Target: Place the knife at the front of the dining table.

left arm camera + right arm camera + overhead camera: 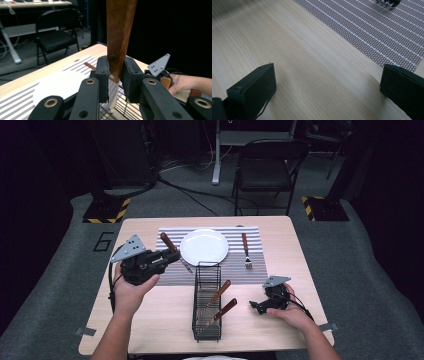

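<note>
My left gripper (171, 256) is shut on a wooden-handled knife (168, 243) just left of the white plate (204, 246). The knife's handle points up and away, its blade down toward the striped placemat (250, 240). In the left gripper view the brown handle (120, 37) rises between the closed jaws of the left gripper (117, 80), with the pale blade (113, 96) below them. My right gripper (258, 306) stands open low over the bare table near the front right. In its own view the right gripper (328, 92) has nothing between its wide-set jaws.
A wooden-handled fork (245, 249) lies on the placemat right of the plate. A black wire basket (206, 320) at front centre holds two wooden-handled utensils (220, 294). A folding chair (267, 165) stands beyond the table's far edge.
</note>
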`<move>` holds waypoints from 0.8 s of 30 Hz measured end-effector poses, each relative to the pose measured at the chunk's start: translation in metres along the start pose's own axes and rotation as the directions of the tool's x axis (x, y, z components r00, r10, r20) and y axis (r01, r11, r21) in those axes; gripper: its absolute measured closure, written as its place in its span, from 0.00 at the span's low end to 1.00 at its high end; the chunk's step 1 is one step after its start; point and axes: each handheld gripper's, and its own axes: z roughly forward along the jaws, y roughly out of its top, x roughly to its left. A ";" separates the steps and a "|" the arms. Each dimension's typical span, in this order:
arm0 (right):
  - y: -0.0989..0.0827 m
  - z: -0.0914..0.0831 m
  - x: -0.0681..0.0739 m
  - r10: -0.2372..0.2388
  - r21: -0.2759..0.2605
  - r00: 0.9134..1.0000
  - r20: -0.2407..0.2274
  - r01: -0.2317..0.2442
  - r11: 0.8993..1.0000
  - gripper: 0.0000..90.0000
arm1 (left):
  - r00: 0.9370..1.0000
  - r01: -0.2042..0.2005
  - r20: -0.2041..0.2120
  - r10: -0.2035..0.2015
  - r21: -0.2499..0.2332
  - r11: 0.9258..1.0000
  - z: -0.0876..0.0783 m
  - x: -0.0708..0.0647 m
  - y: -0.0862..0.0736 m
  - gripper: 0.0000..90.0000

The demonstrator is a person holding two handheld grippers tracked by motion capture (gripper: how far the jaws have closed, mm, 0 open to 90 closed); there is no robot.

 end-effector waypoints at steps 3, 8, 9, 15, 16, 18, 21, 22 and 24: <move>0.000 0.000 0.000 0.000 0.000 1.000 0.000 0.000 1.000 0.00 | 1.000 0.010 -0.017 -0.010 -0.002 1.000 -0.003 0.004 -0.001 0.85; 0.000 0.000 0.000 0.000 0.000 1.000 -0.001 0.000 1.000 0.00 | 0.998 0.030 -0.054 -0.028 0.023 0.999 -0.002 0.015 -0.006 0.85; 0.000 0.000 0.000 0.000 0.000 1.000 -0.001 0.000 1.000 0.00 | 0.998 0.030 -0.054 -0.028 0.023 0.999 -0.002 0.015 -0.006 0.85; 0.000 0.000 0.000 0.000 -0.001 1.000 0.000 0.000 1.000 0.00 | 0.993 0.030 -0.112 -0.022 0.075 0.997 0.006 0.023 -0.015 0.85; 0.000 0.000 0.000 0.000 0.000 1.000 0.000 0.000 1.000 0.00 | 0.992 0.028 -0.126 -0.016 0.089 0.996 0.008 0.025 -0.017 0.85; 0.000 0.000 0.000 -0.001 0.000 1.000 0.000 0.001 1.000 0.00 | 0.990 0.033 -0.139 -0.018 0.103 0.994 0.010 0.028 -0.021 0.85; 0.000 0.000 0.000 -0.002 0.000 1.000 -0.001 0.002 1.000 0.00 | 0.987 0.042 -0.159 -0.022 0.119 0.992 0.013 0.034 -0.027 0.85; 0.000 0.000 0.000 -0.002 0.000 1.000 -0.001 0.002 1.000 0.00 | 0.986 0.045 -0.167 -0.025 0.122 0.992 0.013 0.037 -0.028 0.85; 0.000 0.000 0.000 -0.002 0.000 1.000 -0.001 0.002 1.000 0.00 | 0.983 0.060 -0.181 -0.037 0.127 0.990 0.014 0.042 -0.032 0.85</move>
